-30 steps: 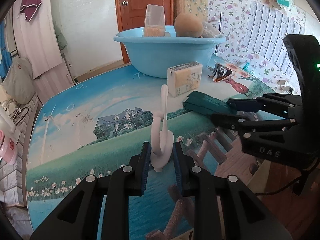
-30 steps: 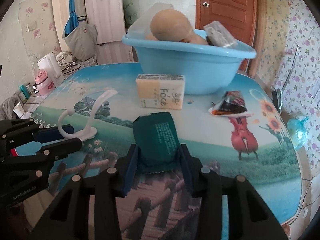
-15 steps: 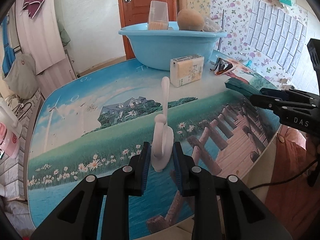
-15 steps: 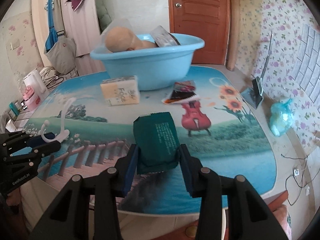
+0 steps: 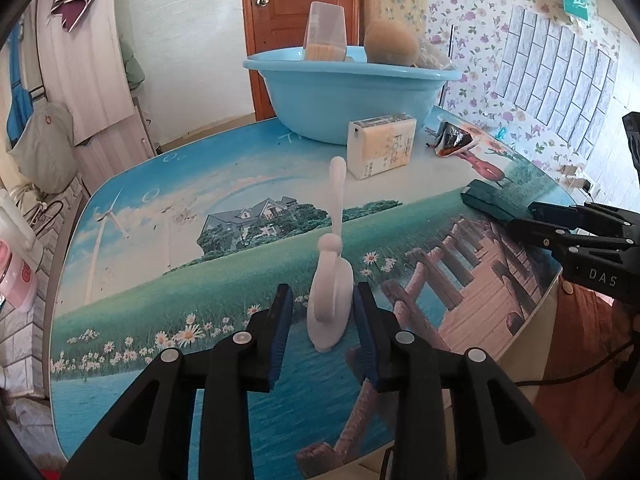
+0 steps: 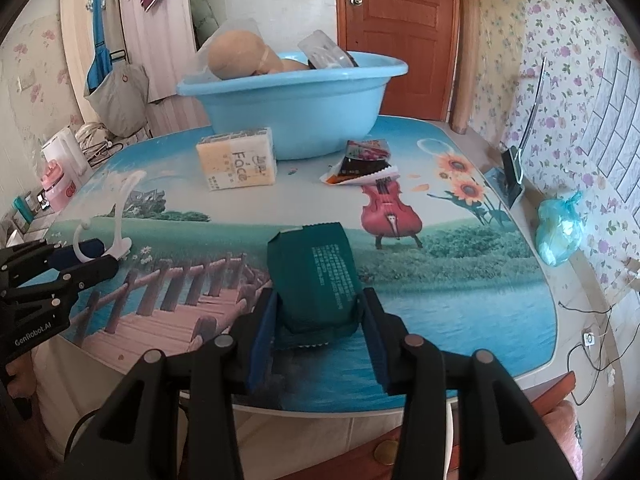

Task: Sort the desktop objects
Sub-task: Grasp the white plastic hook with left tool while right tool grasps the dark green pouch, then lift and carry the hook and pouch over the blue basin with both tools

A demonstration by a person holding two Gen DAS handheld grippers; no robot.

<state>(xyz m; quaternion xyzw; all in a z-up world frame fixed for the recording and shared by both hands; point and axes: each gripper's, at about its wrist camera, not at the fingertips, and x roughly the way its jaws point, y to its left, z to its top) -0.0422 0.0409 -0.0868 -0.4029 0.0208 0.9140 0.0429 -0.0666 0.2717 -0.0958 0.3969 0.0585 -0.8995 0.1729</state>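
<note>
Both tongs sit closer to the table than half a second ago: in each wrist view the near table edge and the light blue plastic basin (image 5: 352,92) loom larger again, and the loads have not slipped in the pads.

Left tongs (image 5: 323,322): clenched on the base of a white plastic wall hook (image 5: 330,308). Its long axis runs straight ahead from the pads, with the slim stem and rounded tip pointing toward the basin. The hook is off the table, held over the printed daisy strip near the front edge.

Right tongs (image 6: 316,332): clenched on the near end of a dark green foil packet (image 6: 316,276). The packet's long axis also points forward, printed face up, over the front of the picture-printed table (image 6: 460,280).

Key relation: the basin stands at the far end of the table, straight ahead of both loads and well apart from them. A yellow-and-white tissue pack (image 6: 238,164) and a red-and-black snack wrapper (image 6: 362,160) lie just in front of it. The tissue pack sits almost on the left tongs' line, the wrapper nearer the right tongs' line.

Judgement: neither arm is clearly nearer the basin. Each must carry forward and over the rim. The basin already holds a tan rounded object (image 6: 236,56) and clear containers, so free room inside cannot be read from here.
</note>
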